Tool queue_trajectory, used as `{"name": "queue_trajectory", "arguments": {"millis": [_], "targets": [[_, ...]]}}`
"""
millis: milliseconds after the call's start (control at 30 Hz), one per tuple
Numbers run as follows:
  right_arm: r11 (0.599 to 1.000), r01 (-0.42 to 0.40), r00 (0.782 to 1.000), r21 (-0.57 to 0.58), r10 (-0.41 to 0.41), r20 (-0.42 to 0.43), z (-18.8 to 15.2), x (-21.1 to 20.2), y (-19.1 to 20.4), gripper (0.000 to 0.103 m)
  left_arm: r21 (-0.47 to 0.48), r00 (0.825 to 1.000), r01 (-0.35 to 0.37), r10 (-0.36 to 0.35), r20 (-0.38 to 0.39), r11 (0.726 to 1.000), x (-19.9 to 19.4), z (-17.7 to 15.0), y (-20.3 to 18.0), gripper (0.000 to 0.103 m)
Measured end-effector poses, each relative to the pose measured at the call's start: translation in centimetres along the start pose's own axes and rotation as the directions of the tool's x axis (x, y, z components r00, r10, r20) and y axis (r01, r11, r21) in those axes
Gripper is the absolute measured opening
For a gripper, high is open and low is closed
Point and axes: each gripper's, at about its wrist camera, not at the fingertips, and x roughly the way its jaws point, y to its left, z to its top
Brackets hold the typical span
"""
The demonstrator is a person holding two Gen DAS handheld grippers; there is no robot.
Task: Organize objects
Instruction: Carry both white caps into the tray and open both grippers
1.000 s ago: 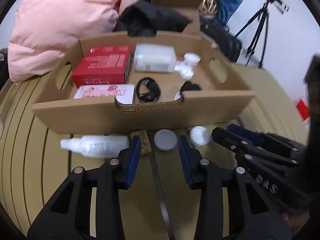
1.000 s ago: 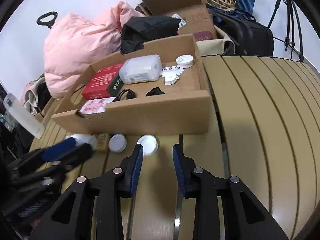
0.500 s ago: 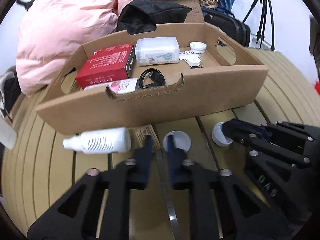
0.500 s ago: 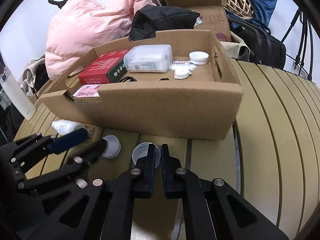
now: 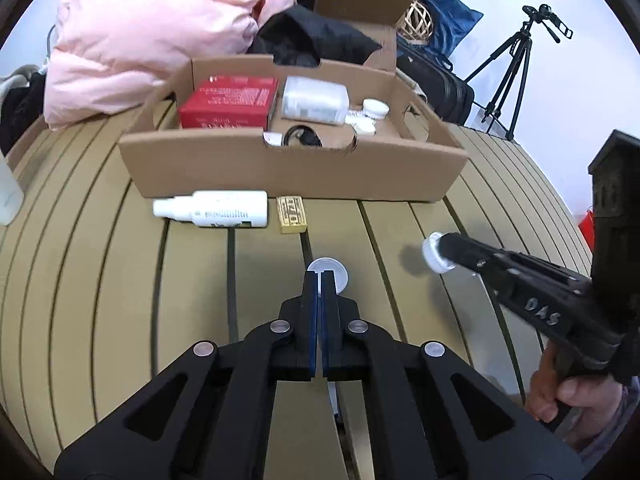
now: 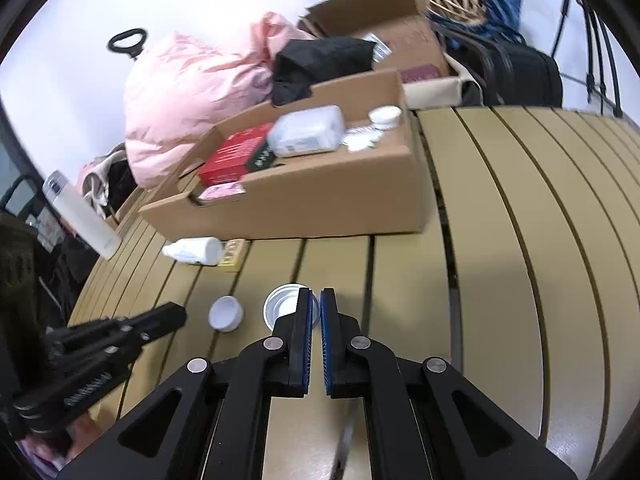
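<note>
Left wrist view: my left gripper (image 5: 319, 280) has its fingers pinched on the rim of a round white plastic cap (image 5: 328, 270), lifted for the brown cardboard tray (image 5: 296, 172) at the tabletop's far edge.

Right wrist view: my right gripper (image 6: 316, 300) likewise clamps a second white cap (image 6: 282, 307) by its rim, off the tabletop (image 6: 500, 240).

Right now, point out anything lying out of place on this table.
Loose outside the cardboard box: a white bottle on its side, a small yellow packet beside it, and a white cap on the slats. A second cap sits tilted at the right gripper tip. They look unsorted; nothing is spilled or broken.
</note>
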Motion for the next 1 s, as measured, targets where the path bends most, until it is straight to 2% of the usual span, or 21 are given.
{"name": "queue_trajectory", "arguments": {"millis": [67, 133, 167, 200, 400, 433, 467, 500, 600, 733, 867, 1000], "targets": [[1.000, 0.007, 1.000, -0.020, -0.007, -0.001, -0.1, 0.0, 0.6, 0.005, 0.015, 1.000, 0.002, -0.002, -0.017, 1.000, 0.3, 0.0, -0.3, 0.001], [1.000, 0.016, 1.000, -0.012, -0.016, 0.006, -0.2, 0.0, 0.5, 0.005, 0.014, 0.998, -0.016, 0.017, -0.066, 1.000, 1.7, -0.1, -0.3, 0.021], [1.000, 0.020, 1.000, 0.002, -0.020, 0.007, -0.2, 0.1, 0.2, 0.005, 0.003, 0.997, -0.028, 0.028, -0.073, 1.000, 2.5, -0.2, -0.2, 0.034], [1.000, 0.024, 1.000, 0.016, -0.024, 0.006, -0.2, 0.1, -0.1, 0.005, -0.008, 0.997, -0.027, 0.026, -0.073, 1.000, 2.9, -0.1, 0.0, 0.039], [0.998, 0.012, 1.000, 0.058, -0.013, 0.002, -0.5, 0.4, -1.6, 0.005, -0.085, 0.995, 0.008, -0.016, -0.094, 0.996, 5.3, 0.6, 1.3, 0.037], [0.998, 0.013, 1.000, 0.057, -0.012, -0.009, -0.5, 0.7, -1.7, 0.005, -0.080, 0.996, 0.010, -0.017, -0.090, 0.997, 5.4, 0.6, 1.2, 0.033], [0.998, 0.018, 1.000, 0.053, -0.017, -0.023, -0.6, 1.1, -1.6, 0.005, -0.070, 0.995, 0.020, -0.027, -0.094, 0.997, 5.5, 0.6, 1.0, 0.012], [0.999, 0.023, 0.999, 0.049, -0.022, -0.034, -0.8, 1.4, -1.5, 0.005, -0.058, 0.995, 0.025, -0.030, -0.097, 0.998, 5.5, 0.6, 0.7, 0.008], [0.999, 0.033, 0.998, 0.021, -0.032, -0.051, -1.0, 1.9, -1.0, 0.005, -0.007, 0.997, 0.017, -0.017, -0.076, 1.000, 5.0, 0.2, -0.3, 0.005], [0.999, 0.038, 0.997, 0.000, -0.038, -0.061, -1.2, 2.1, -0.5, 0.005, 0.005, 0.998, 0.003, -0.002, -0.058, 1.000, 3.5, -0.2, -0.9, 0.004], [1.000, 0.020, 0.999, -0.010, -0.021, -0.043, -0.8, 0.9, -0.1, 0.005, -0.025, 1.000, 0.018, -0.018, -0.020, 1.000, -0.9, -0.3, -0.8, 0.004], [0.998, -0.020, 1.000, -0.055, 0.020, -0.010, -0.3, -2.8, 1.4, 0.005, -0.038, 0.998, 0.047, -0.045, 0.052, 0.998, -6.6, 0.1, -0.7, 0.004]]}}
